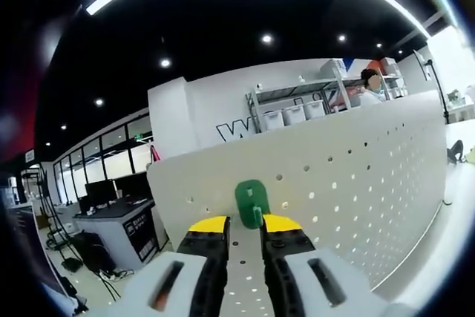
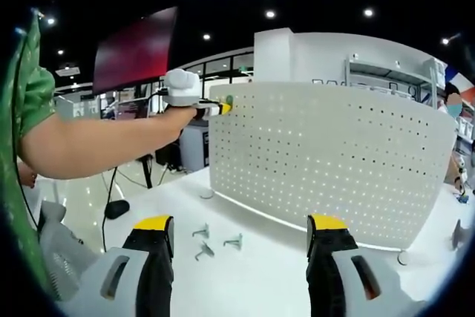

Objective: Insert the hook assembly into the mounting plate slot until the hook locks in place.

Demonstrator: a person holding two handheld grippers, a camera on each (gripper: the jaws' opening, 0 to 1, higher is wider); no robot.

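A green hook [image 1: 251,200] stands between the yellow tips of my left gripper [image 1: 244,223], which is shut on it. It is held against the upper part of the white pegboard plate [image 1: 356,183]. In the right gripper view the same plate [image 2: 334,161] stands upright on the white table, with the left gripper [image 2: 219,108] and the green hook [image 2: 228,99] at its top left corner on a person's outstretched arm [image 2: 96,146]. My right gripper [image 2: 241,231] is open and low in front of the plate, holding nothing.
Three loose metal hooks [image 2: 214,243] lie on the white table [image 2: 252,280] ahead of the right gripper. Desks with monitors [image 1: 111,198] stand beyond the plate on the left; shelving [image 1: 297,109] and a person [image 1: 369,87] are behind it.
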